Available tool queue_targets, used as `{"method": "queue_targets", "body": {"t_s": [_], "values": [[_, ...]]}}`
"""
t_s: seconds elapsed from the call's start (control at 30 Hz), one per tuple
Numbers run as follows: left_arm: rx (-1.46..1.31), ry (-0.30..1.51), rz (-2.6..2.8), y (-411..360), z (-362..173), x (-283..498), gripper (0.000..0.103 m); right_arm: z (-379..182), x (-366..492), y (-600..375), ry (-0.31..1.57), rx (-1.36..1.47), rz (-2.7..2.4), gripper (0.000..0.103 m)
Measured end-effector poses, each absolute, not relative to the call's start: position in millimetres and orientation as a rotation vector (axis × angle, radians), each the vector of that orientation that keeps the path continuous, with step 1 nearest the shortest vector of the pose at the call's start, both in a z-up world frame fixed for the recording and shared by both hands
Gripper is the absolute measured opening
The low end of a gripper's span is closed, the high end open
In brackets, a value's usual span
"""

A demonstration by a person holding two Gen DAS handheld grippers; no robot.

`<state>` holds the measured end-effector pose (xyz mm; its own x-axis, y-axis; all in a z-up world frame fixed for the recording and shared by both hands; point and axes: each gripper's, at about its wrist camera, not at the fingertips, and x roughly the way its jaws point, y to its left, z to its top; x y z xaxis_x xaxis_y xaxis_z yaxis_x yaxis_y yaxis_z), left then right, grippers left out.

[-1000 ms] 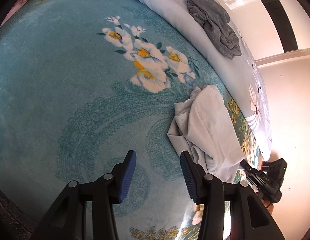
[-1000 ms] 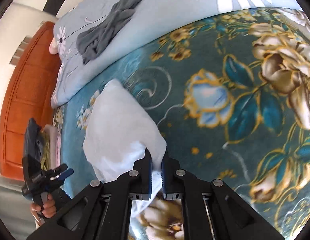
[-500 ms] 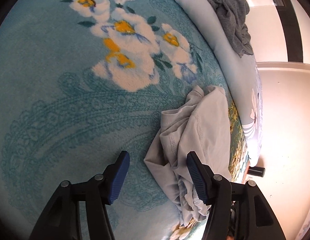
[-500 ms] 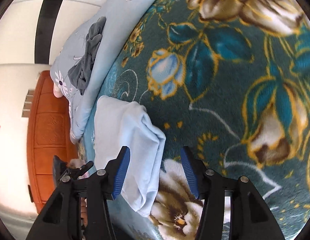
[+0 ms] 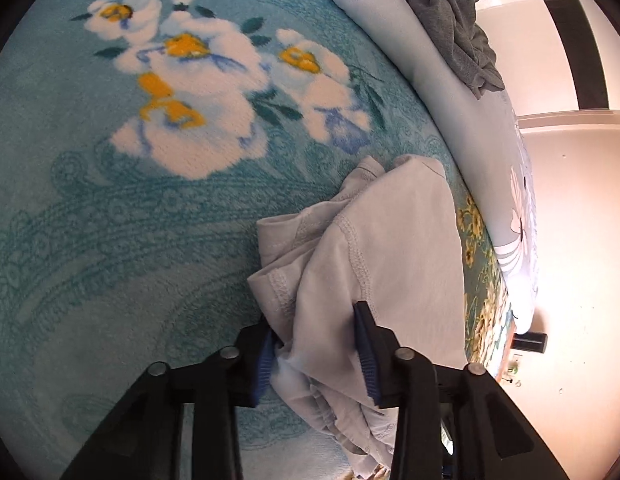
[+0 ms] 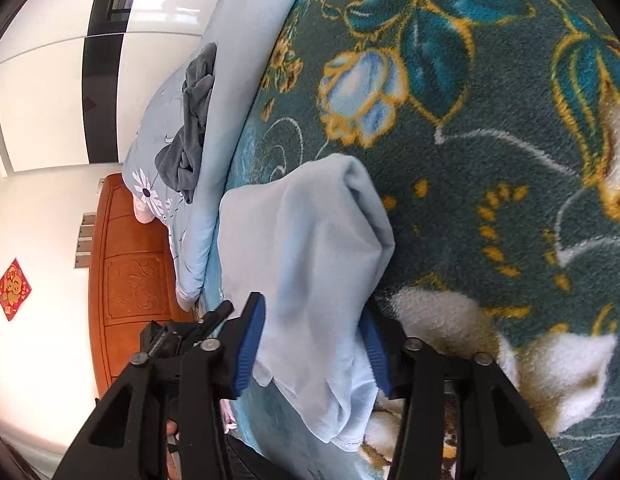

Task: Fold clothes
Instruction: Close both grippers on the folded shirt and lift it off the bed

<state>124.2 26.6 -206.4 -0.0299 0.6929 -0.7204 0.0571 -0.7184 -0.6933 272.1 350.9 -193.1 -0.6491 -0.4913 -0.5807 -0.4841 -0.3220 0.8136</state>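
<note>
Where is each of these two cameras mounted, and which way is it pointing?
Left wrist view: sits on the left gripper, looking down along its black fingers at the pale folded garment on the teal floral blanket; jaws closing around cloth.
Right wrist view: sits on the right gripper, looking down at the same garment; jaws closing around it, with the left gripper at lower left.
Shared: the garment, blanket and crumpled grey cloth.
</note>
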Motion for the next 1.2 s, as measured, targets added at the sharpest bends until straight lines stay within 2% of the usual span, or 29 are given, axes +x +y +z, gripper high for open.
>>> {"method": "queue_targets", "body": {"t_s": [0.03,0.07,0.1,0.3,0.5,0.6,0.67,0.77,0.83,0.93,1.07,1.1,1.13,1.17,1.2], "values": [[-1.777,-0.781,1.805,26.1,-204.8,125.2,0.025,-192.1,269.9,347.8,-1.808,1.335,-2.193,0.028],[-1.768,-0.777,1.812,25.6,-203.2,126.1,0.023,-190.4,266.9,344.7,-1.783,1.366,-2.204,0.017],[-1.754,-0.758,1.824,23.5,-199.0,125.3,0.021,-187.3,263.3,341.9,-1.756,1.394,-2.215,0.014],[-1.640,-0.734,1.909,-8.0,-152.4,116.7,0.018,-137.6,224.6,324.2,-1.514,1.395,-2.253,0.010],[-1.498,-0.834,2.063,-107.6,-95.4,109.6,0.018,-73.9,161.1,279.4,-1.276,1.168,-2.194,0.010],[-1.633,-0.908,2.074,-140.5,-124.3,108.4,0.021,-66.8,138.6,250.3,-1.152,1.125,-2.160,0.008],[-1.771,-0.936,2.064,-154.7,-157.8,109.5,0.022,-90.3,126.9,232.8,-1.110,1.228,-2.133,0.008],[-1.910,-1.059,1.951,-170.6,-195.1,118.8,0.023,-141.7,129.9,223.7,-1.151,1.441,-2.074,0.005],[-1.911,-1.131,1.910,-176.5,-199.9,121.1,0.037,-158.9,142.1,225.3,-1.162,1.492,-2.069,0.003],[-1.851,-1.068,2.075,-185.8,-181.1,114.0,0.057,-168.3,155.8,236.2,-1.211,1.518,-2.077,0.003],[-1.844,-0.973,2.136,-183.7,-186.4,92.0,0.061,-171.5,165.1,249.4,-1.266,1.523,-2.132,0.008],[-1.868,-0.927,2.143,-175.1,-191.5,82.5,0.061,-174.2,165.8,250.4,-1.301,1.519,-2.125,0.012],[-1.892,-0.880,2.150,-166.6,-196.5,73.1,0.061,-177.5,166.0,251.2,-1.339,1.515,-2.111,0.019],[-1.916,-0.835,2.154,-160.8,-201.6,67.2,0.061,-181.2,166.6,250.9,-1.368,1.512,-2.101,0.034],[-1.932,-0.806,2.146,-156.8,-206.5,63.3,0.061,-184.8,166.9,249.9,-1.391,1.509,-2.094,0.042]]}}
